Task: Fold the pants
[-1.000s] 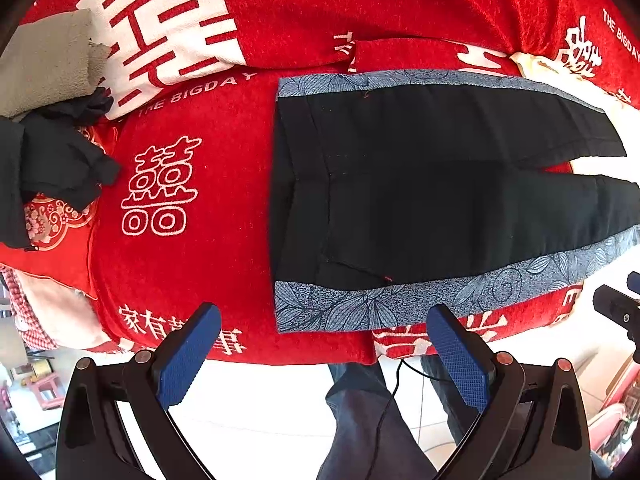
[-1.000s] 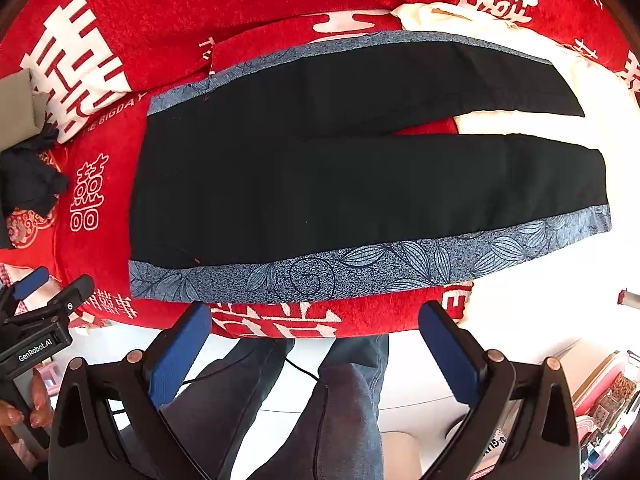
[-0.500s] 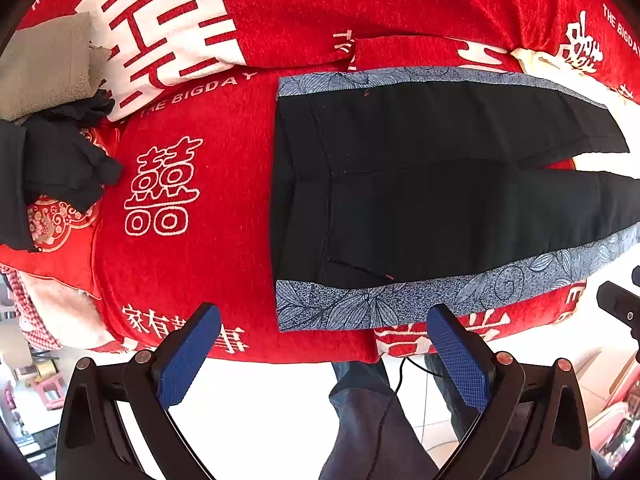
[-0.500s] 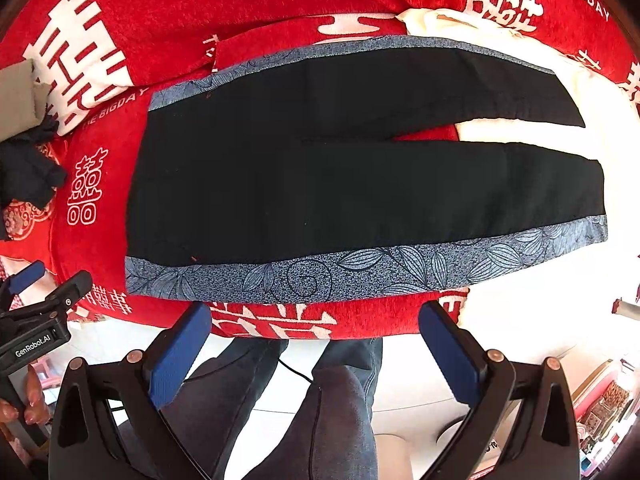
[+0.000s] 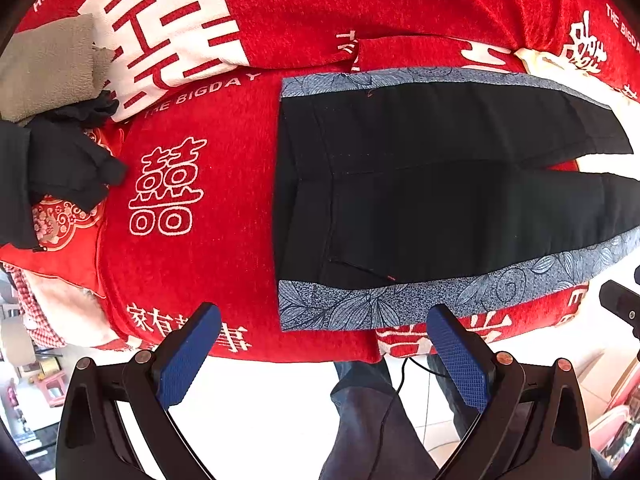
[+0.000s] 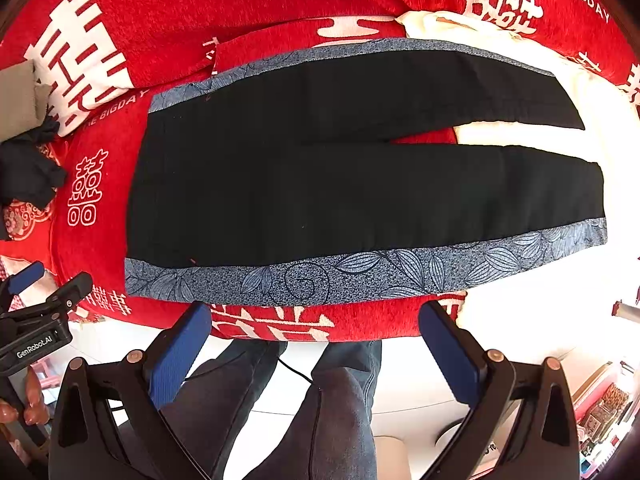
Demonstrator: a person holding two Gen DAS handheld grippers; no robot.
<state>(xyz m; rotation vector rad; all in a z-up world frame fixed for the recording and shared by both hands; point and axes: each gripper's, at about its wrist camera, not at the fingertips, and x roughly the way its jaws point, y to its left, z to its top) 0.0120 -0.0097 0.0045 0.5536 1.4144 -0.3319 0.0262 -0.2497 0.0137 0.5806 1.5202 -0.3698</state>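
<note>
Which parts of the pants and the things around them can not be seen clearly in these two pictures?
- Pants, left wrist view: the leg ends are cut off by the right image edge.
- Dark clothes pile, left wrist view: partly cut by the left edge; the kind of garment is unclear.
- Grey cloth, right wrist view: mostly cut off by the left edge.
- Underside of the pants: hidden in both views.

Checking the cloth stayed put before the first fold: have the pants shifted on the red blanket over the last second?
No. In both views the pants keep their place against the blanket's white characters; only the cameras drift slightly.
</note>
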